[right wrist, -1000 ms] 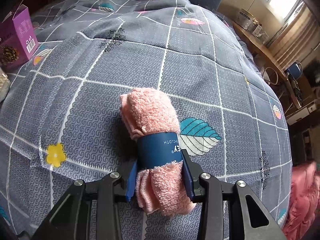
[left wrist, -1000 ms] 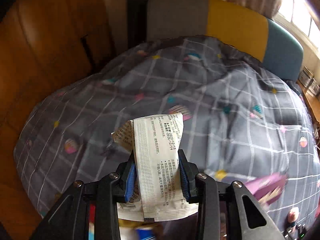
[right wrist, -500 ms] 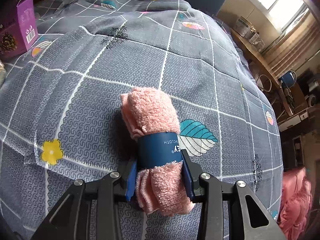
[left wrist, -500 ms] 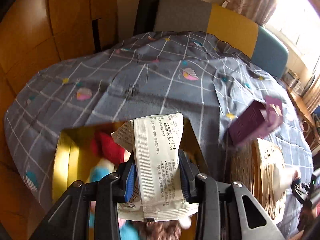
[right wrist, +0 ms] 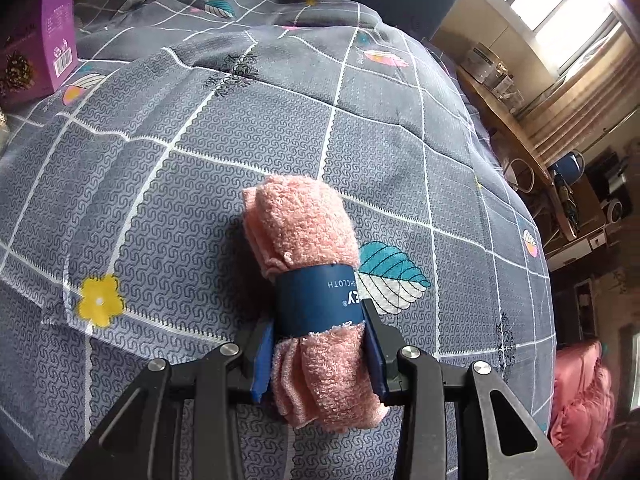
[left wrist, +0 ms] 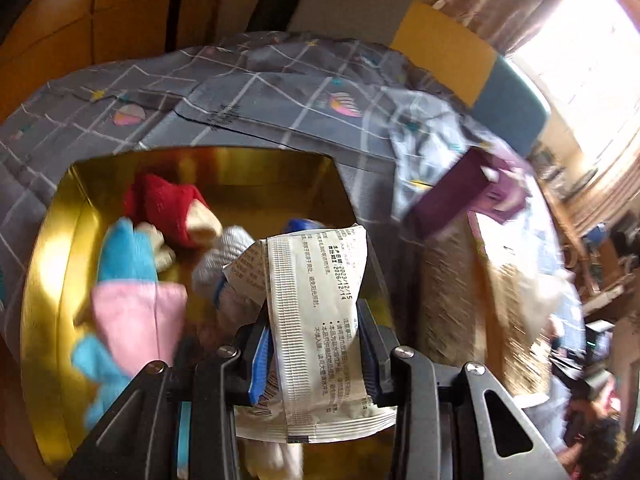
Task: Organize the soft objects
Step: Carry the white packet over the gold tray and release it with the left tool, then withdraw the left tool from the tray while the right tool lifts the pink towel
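A white printed sachet (left wrist: 320,320) is pinched upright in the left gripper (left wrist: 316,356), its jaws narrowed onto the packet's sides, above a gold tin (left wrist: 52,280) set on the grey checked bedspread (left wrist: 248,96). Inside the tin, a red plush piece (left wrist: 168,208), a blue-and-pink soft toy (left wrist: 128,292) and a pale knitted item (left wrist: 224,256) are seen, blurred. A purple box (left wrist: 452,196) is seen just right of the tin. Only in the right wrist view is a rolled pink washcloth (right wrist: 308,248) with a navy paper band (right wrist: 316,300) shown, clamped in the right gripper (right wrist: 316,360) over the bedspread, well away from the purple box.
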{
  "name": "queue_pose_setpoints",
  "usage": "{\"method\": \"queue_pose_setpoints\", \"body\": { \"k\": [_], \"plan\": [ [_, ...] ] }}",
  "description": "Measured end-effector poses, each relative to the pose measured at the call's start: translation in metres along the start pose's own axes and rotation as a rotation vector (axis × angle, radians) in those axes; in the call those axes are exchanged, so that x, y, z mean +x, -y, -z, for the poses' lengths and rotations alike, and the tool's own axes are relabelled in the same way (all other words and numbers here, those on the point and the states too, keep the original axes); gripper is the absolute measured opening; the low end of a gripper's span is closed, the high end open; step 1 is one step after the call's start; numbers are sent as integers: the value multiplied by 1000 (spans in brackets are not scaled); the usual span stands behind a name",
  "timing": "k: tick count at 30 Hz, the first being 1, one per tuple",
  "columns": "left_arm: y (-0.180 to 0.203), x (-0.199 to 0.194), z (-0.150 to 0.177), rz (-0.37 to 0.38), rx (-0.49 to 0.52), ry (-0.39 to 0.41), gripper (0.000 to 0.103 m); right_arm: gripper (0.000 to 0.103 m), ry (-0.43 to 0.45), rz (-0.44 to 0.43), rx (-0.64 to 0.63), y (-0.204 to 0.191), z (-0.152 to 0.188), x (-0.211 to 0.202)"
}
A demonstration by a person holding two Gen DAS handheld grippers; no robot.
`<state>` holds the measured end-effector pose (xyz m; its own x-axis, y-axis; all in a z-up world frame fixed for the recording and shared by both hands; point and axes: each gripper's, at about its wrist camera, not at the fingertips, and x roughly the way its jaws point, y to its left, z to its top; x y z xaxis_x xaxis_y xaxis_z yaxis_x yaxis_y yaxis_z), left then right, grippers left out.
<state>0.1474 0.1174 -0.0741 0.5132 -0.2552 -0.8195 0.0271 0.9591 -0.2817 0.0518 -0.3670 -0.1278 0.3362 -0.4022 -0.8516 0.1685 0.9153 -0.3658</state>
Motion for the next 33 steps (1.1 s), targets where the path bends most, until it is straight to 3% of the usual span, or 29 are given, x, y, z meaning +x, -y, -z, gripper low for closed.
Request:
{"method": "queue_pose_setpoints", "body": {
  "k": [8,10,14,26,33],
  "plan": [
    [-12,29,-29,-232,32,46,39,39,0,7,-1,-2,1,-1],
    [-17,33,-25,-202,11,11,42,39,0,5,1,-2,1,-1],
    [-17,29,-11,-225,40,24,45,39,-1,3,2,-1,1,-1],
    [9,-31,17,-281,160,202,49,39,-3,2,7,0,0,1],
    [17,-60,30,-278,198,260,49,39,-5,-2,16,2,-2,3]
  ]
}}
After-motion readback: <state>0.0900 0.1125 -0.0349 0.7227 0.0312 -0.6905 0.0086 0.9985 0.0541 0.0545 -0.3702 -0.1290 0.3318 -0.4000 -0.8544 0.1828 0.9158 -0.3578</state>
